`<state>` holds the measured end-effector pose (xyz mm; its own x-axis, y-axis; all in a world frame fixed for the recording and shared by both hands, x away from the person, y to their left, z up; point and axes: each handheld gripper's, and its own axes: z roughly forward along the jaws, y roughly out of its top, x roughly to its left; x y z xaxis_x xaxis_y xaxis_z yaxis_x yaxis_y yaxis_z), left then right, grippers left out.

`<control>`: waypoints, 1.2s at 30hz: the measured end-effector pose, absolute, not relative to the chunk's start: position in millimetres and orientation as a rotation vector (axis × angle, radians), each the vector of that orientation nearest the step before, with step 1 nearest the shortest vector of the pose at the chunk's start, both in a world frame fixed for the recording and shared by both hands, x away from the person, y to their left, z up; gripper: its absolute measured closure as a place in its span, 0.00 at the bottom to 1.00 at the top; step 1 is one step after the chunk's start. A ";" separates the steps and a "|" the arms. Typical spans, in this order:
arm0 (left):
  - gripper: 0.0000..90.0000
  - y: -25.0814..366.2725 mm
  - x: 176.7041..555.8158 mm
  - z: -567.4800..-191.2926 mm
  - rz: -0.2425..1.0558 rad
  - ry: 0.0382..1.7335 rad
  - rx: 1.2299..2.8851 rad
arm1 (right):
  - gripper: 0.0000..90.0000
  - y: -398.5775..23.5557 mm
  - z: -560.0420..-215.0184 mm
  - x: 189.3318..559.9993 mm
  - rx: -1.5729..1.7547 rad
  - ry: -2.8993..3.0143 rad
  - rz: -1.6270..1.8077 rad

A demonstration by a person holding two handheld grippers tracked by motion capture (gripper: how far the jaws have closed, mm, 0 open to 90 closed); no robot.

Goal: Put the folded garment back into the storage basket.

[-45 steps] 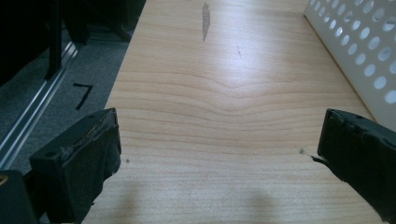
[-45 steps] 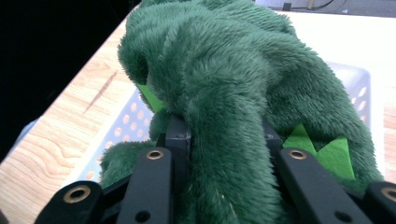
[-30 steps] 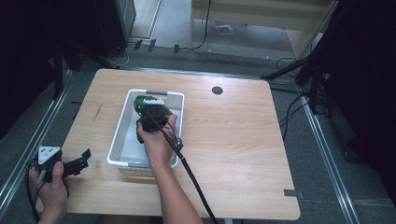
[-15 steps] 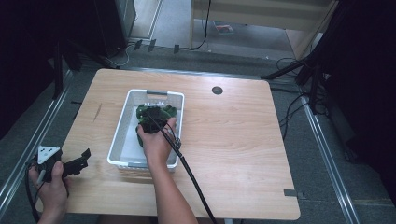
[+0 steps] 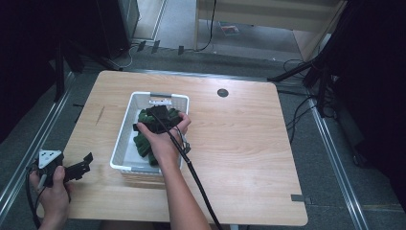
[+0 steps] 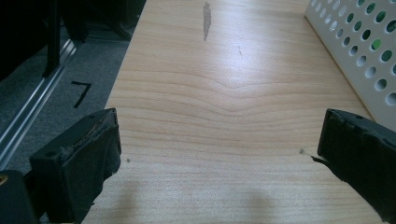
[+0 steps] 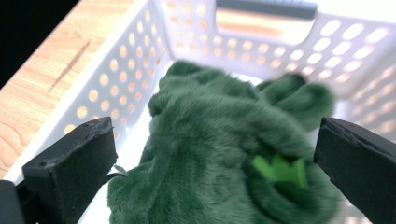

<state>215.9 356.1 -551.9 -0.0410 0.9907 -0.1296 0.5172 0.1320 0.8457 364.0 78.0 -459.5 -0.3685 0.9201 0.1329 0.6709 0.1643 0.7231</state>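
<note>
A dark green plush toy [image 5: 144, 139] [image 7: 219, 154] lies inside the white perforated basket [image 5: 123, 143] [image 7: 116, 84] on the wooden table. My right gripper [image 5: 154, 115] [image 7: 215, 168] hovers over the basket just above the toy. Its jaws have just been opening and now stand wide apart, with the plush below them and no pad pressing on it. My left gripper [image 5: 81, 165] [image 6: 219, 154] rests at the table's near left corner, open, with bare wood between its jaws.
The basket's wall [image 6: 369, 51] shows at the right of the left gripper view. A round cable hole [image 5: 222, 92] sits at the table's [image 5: 249, 153] far side. Metal rails and dark stands border the table on both sides.
The right hand lowered the green plush into the basket and its jaws opened, letting the toy go. The left hand kept still.
</note>
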 end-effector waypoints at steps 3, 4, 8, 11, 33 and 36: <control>0.01 355.7 215.7 -551.8 0.802 1.662 1.486 | 0.00 67.4 -448.1 361.1 1.530 2.085 1.060; 0.01 355.3 215.7 -551.8 0.802 1.663 1.484 | 0.00 62.8 -443.8 359.6 1.536 2.071 1.074; 0.01 355.3 215.5 -551.8 0.802 1.662 1.486 | 0.00 48.4 -433.8 356.2 1.530 2.049 1.083; 0.01 355.1 215.6 -551.8 0.803 1.662 1.484 | 0.00 36.3 -427.8 353.2 1.518 2.031 1.086; 0.01 354.6 215.5 -551.9 0.807 1.661 1.487 | 0.00 -51.7 -426.7 343.0 1.582 1.902 1.071; 0.01 354.4 215.5 -551.9 0.805 1.661 1.484 | 0.00 -63.0 -428.6 340.7 1.590 1.886 1.062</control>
<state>215.5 354.4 -551.9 -0.0424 0.9914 -0.1240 0.5167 0.1280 0.8466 340.7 -63.0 -428.6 -0.2324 0.9631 0.1355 0.6149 0.0376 0.7877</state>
